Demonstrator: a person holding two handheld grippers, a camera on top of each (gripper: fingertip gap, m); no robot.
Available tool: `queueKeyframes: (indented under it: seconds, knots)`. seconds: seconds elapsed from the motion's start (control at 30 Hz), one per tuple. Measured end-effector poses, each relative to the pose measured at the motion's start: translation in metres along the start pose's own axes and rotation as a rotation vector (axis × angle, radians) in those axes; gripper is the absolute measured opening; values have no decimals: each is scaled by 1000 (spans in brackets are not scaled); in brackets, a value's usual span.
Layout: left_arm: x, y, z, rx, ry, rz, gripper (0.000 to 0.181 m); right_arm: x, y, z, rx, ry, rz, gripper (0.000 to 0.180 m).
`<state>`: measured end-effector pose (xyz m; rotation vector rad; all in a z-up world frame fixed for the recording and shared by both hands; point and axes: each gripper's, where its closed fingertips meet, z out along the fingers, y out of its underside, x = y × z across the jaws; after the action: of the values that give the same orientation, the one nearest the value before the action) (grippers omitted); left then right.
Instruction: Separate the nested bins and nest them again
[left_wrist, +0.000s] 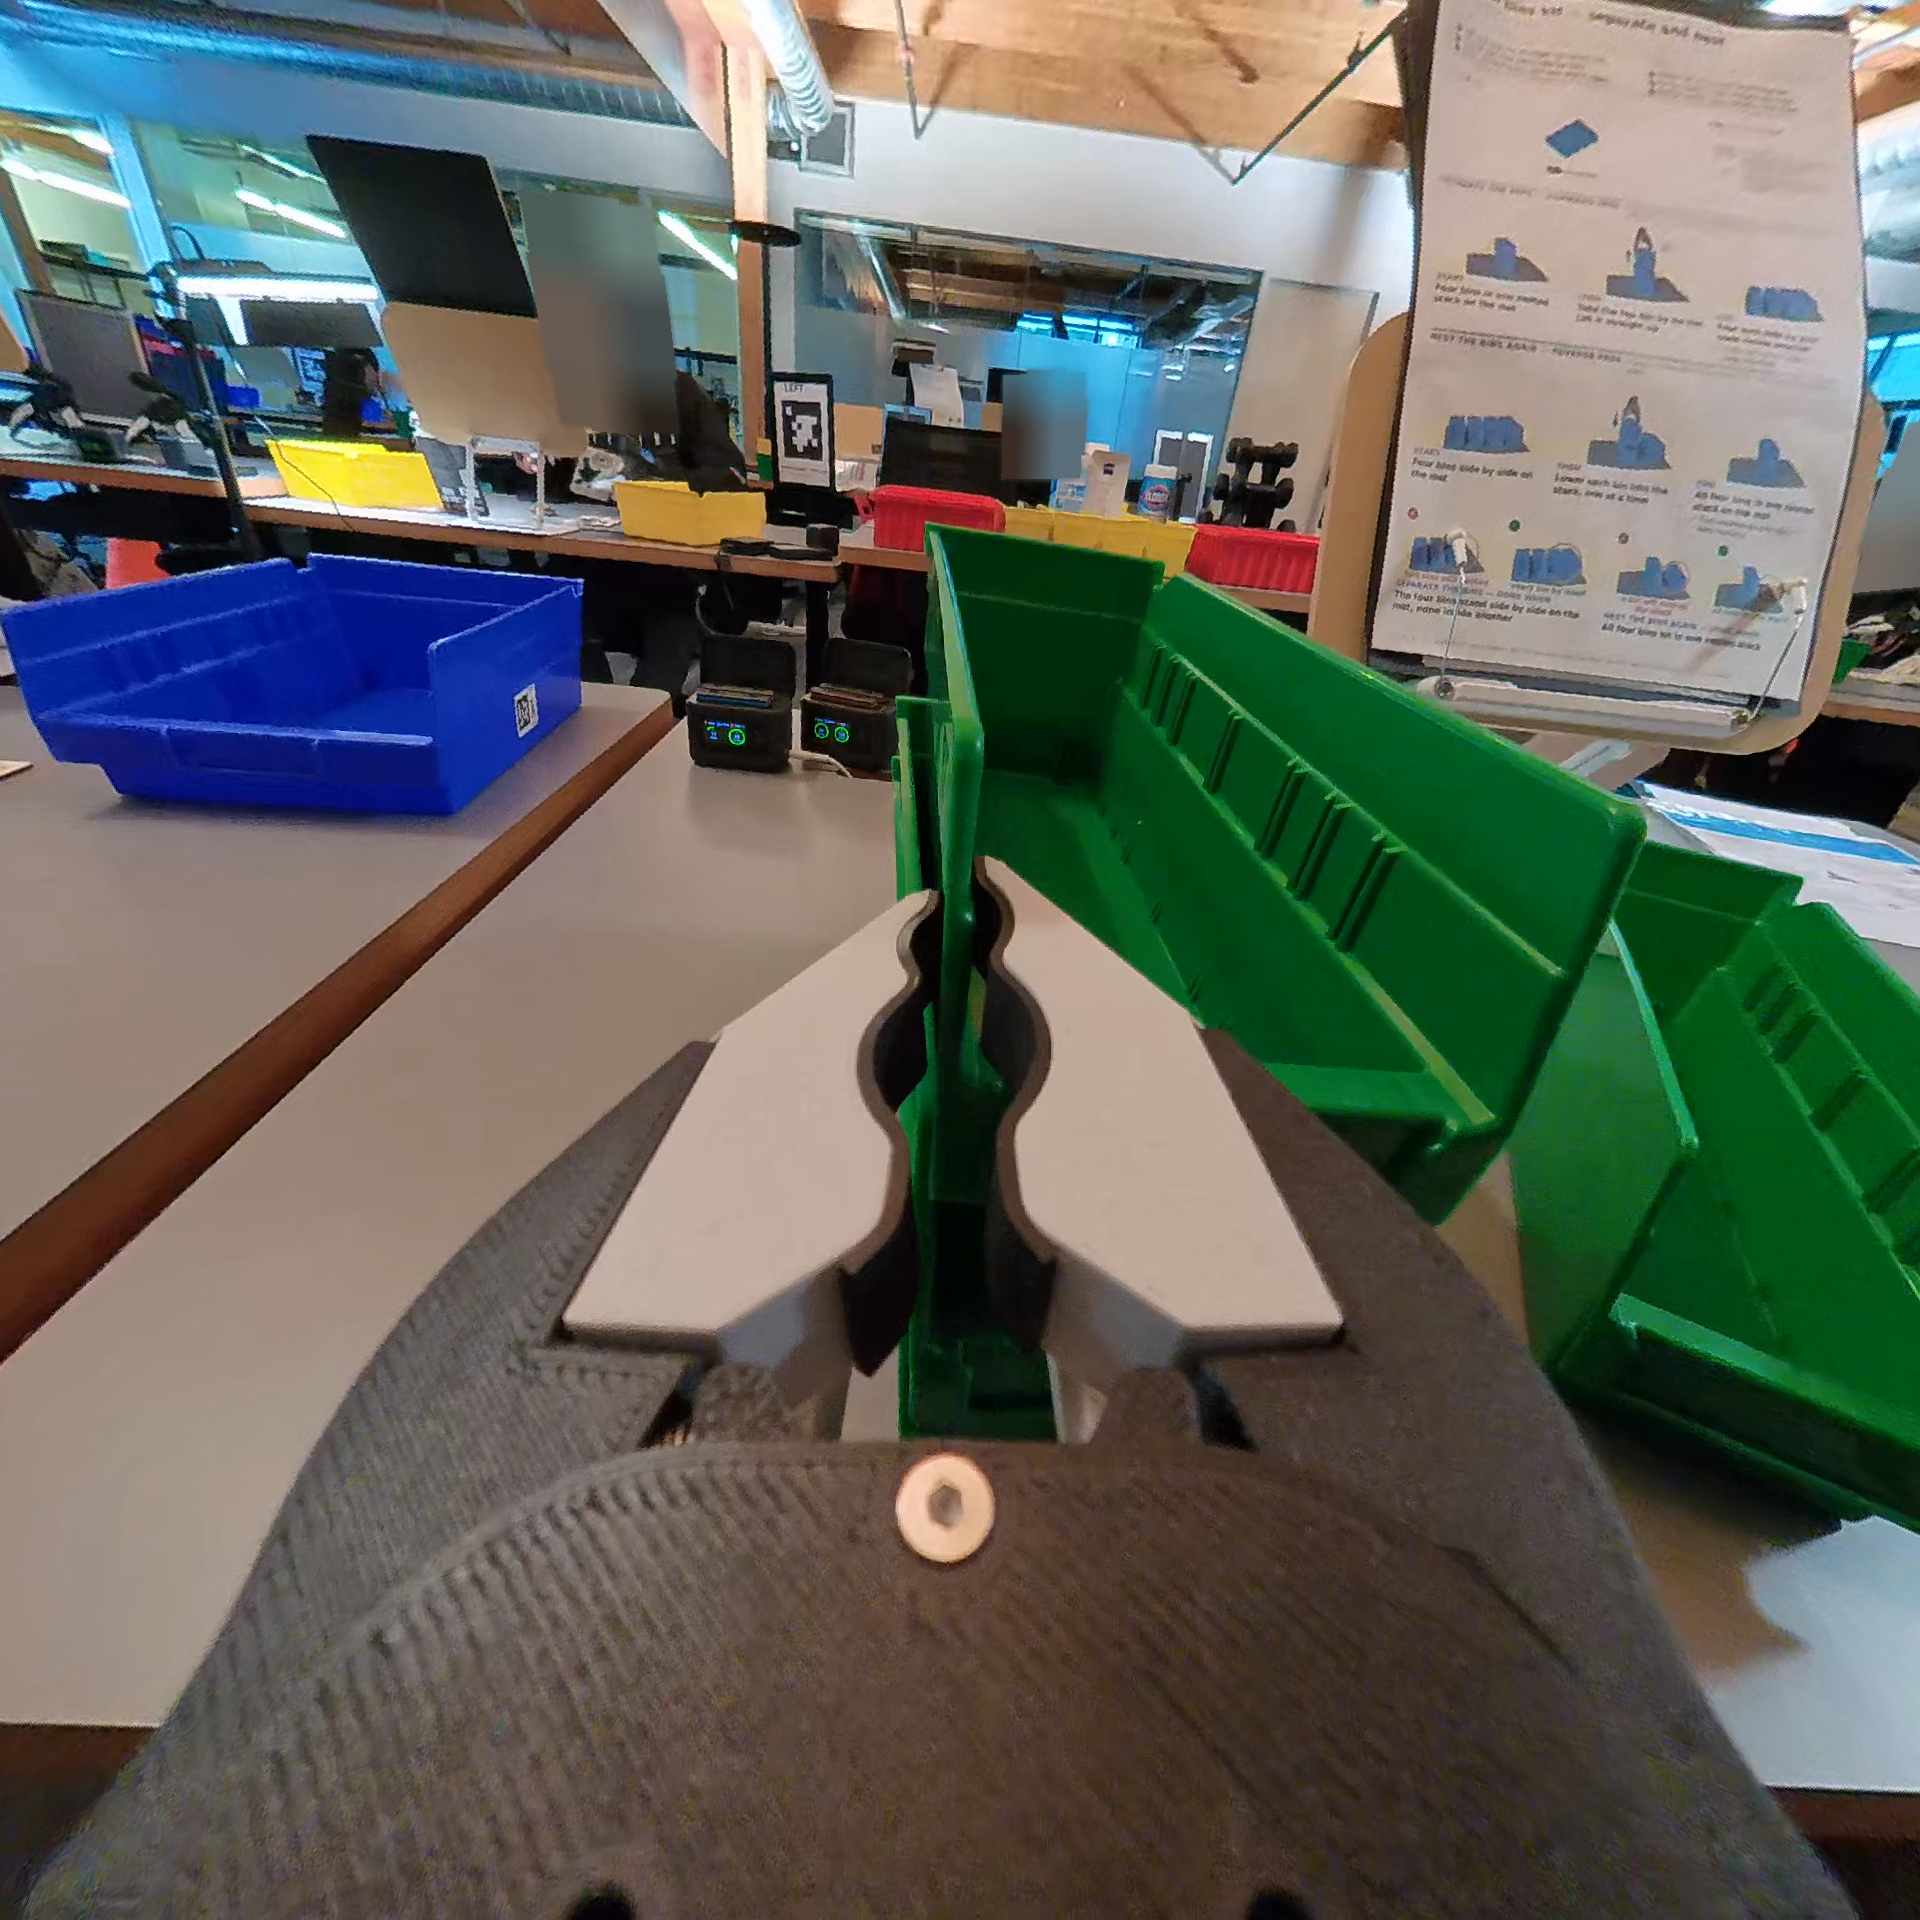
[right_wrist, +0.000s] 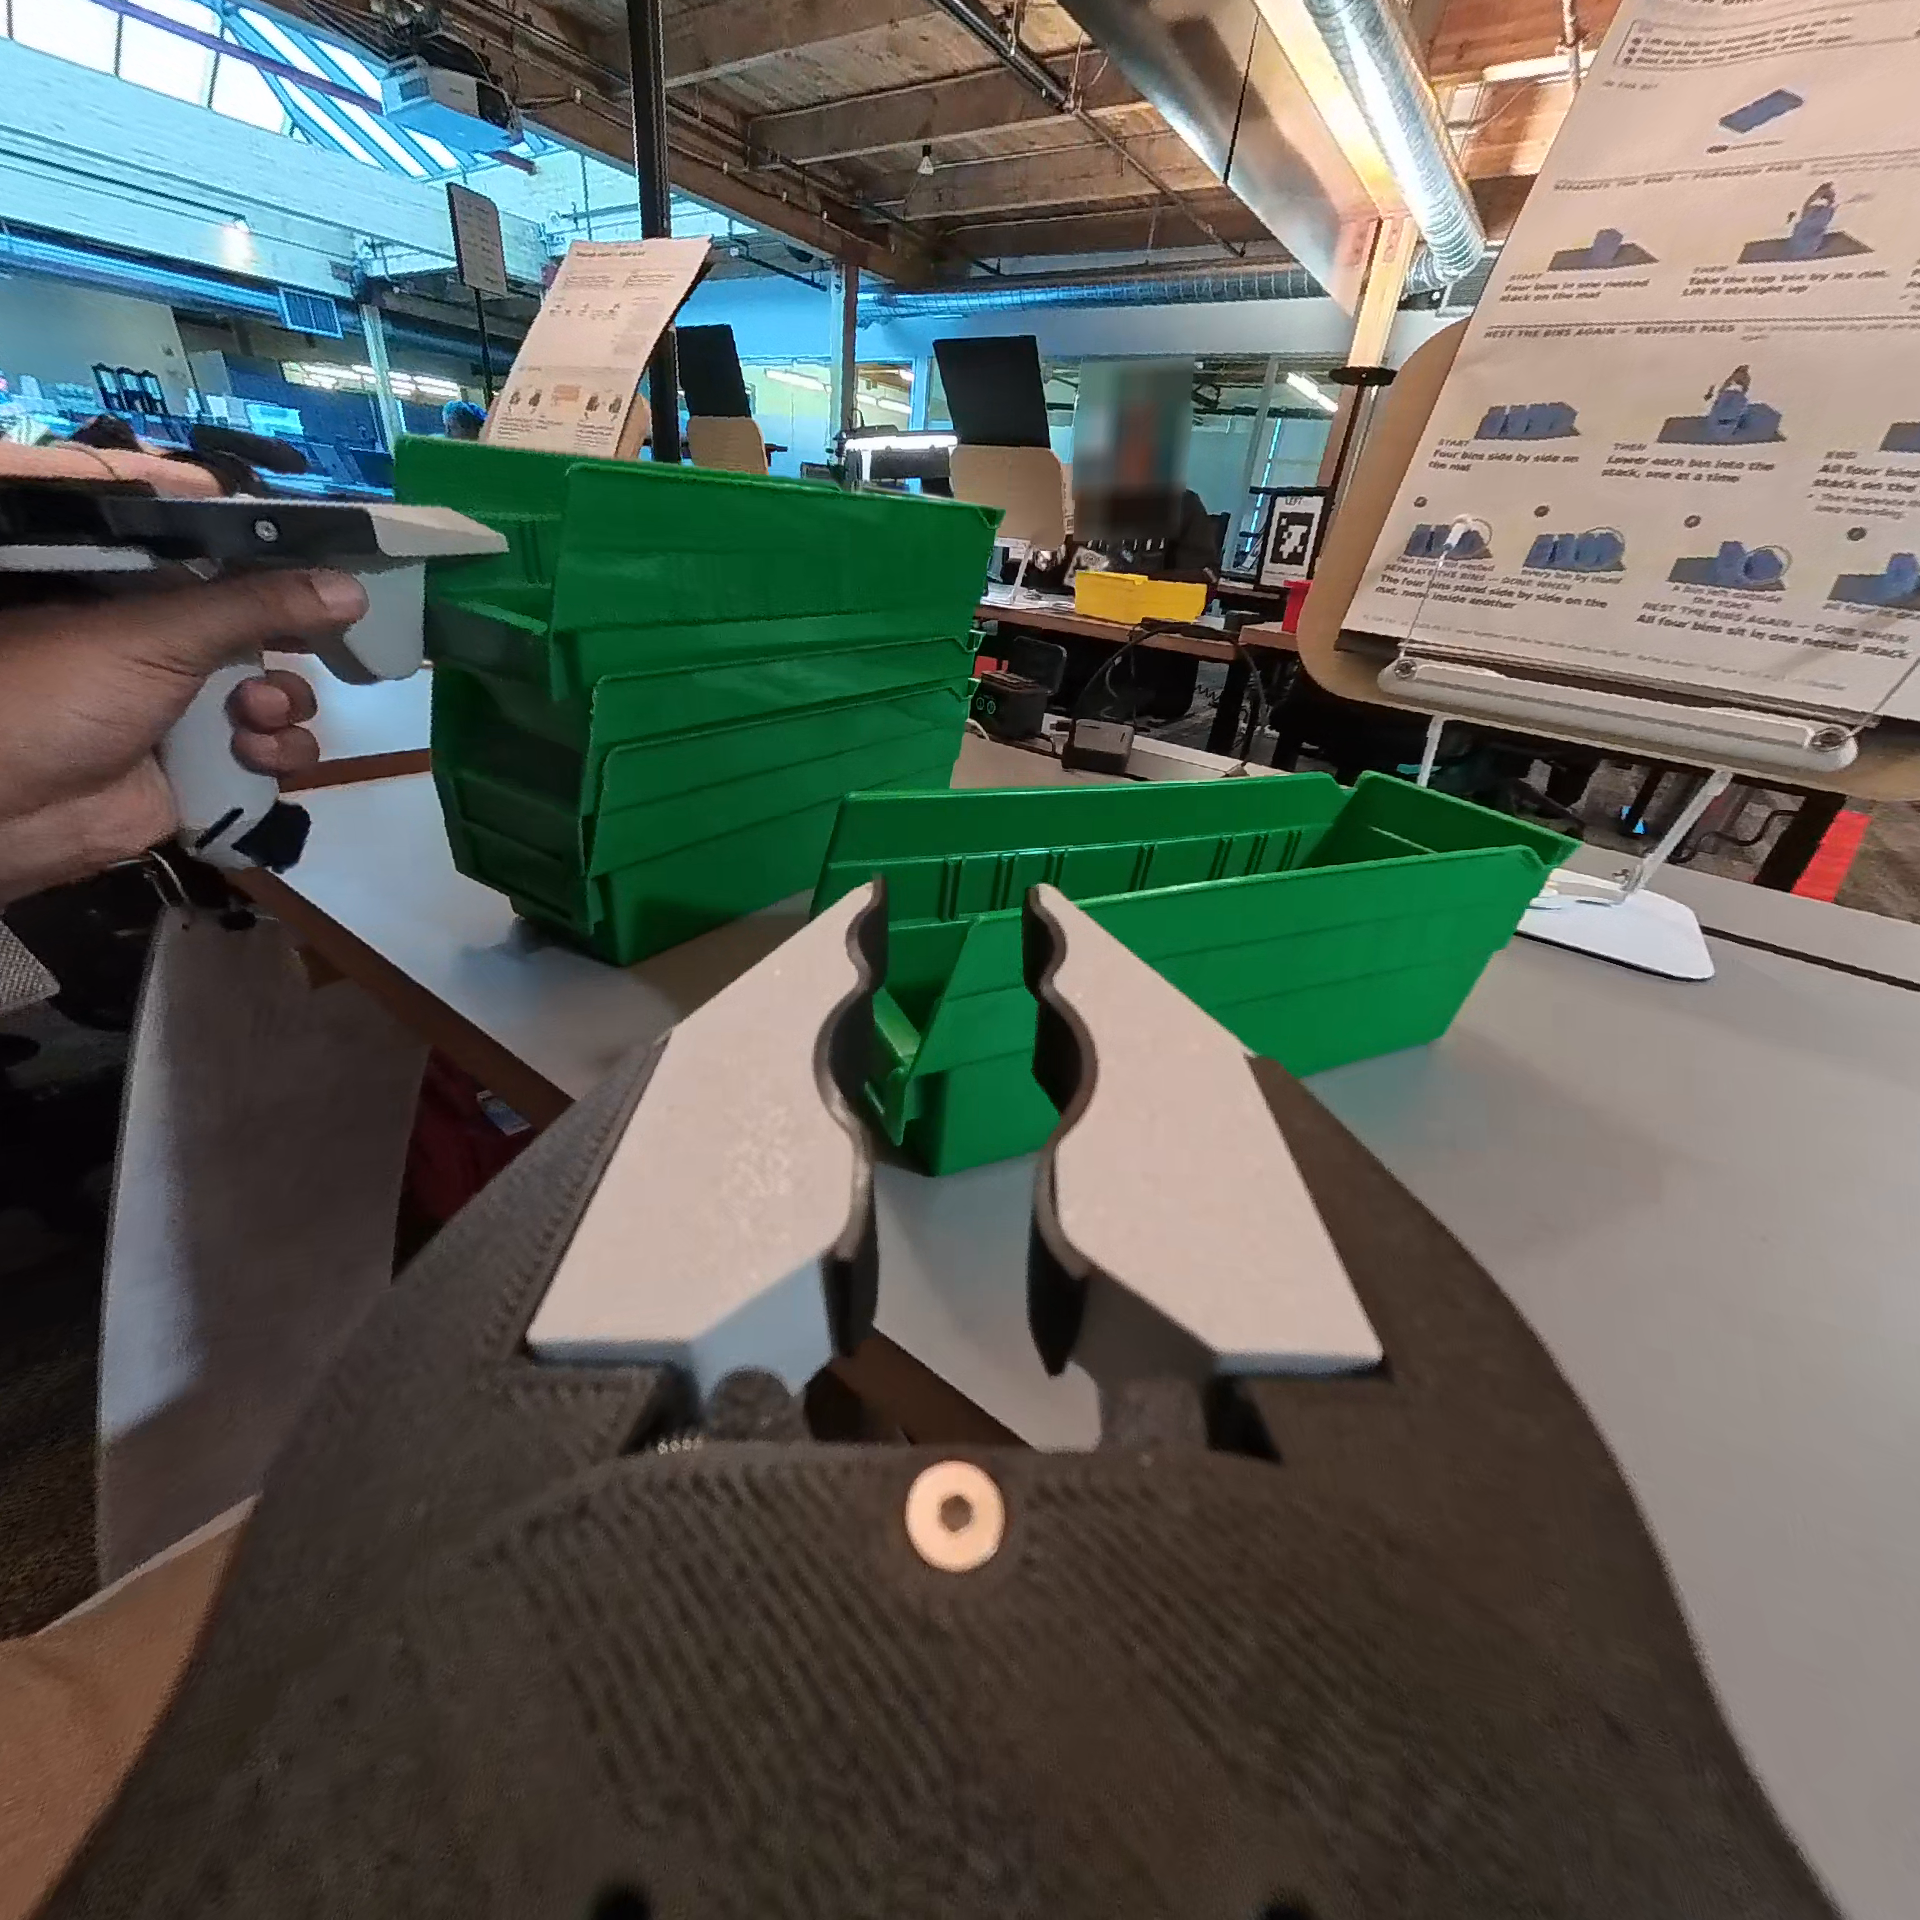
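- Gripping the end wall of the top green bin (left_wrist: 1278, 831), left gripper (left_wrist: 961, 1049) with jaws clamped narrow on that thin wall; bin tipped up, long axis running away toward 1 o'clock from the jaws.
- Seen from the right wrist view: same top green bin (right_wrist: 727, 561) at 11 o'clock, riding high on the nested stack (right_wrist: 686, 810), left gripper (right_wrist: 457, 571) biting its near end from 9 o'clock.
- Lying just past the right gripper (right_wrist: 956, 1029): a separated green bin (right_wrist: 1195, 935) flat on the counter (right_wrist: 1558, 1247), long axis toward 2 o'clock; jaws parted moderately, holding nothing, near end of that bin showing between them.
- Nearer to the stack: left gripper, already on it.
- Sitting well apart at 10 o'clock in the left wrist view: blue bin (left_wrist: 301, 686).
- Hard to tell: exact count of bins left in the stack, and whether the top one is fully free; far end hidden.
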<state>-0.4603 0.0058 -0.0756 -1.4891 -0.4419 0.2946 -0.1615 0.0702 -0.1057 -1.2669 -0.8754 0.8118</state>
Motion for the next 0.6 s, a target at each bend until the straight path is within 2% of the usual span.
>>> queueKeyframes:
  seconds: [0.6]
  knots:
    - [-1, 14, 2, 7, -12, 14, 0, -1, 3, 0, -11, -12, 9, 23]
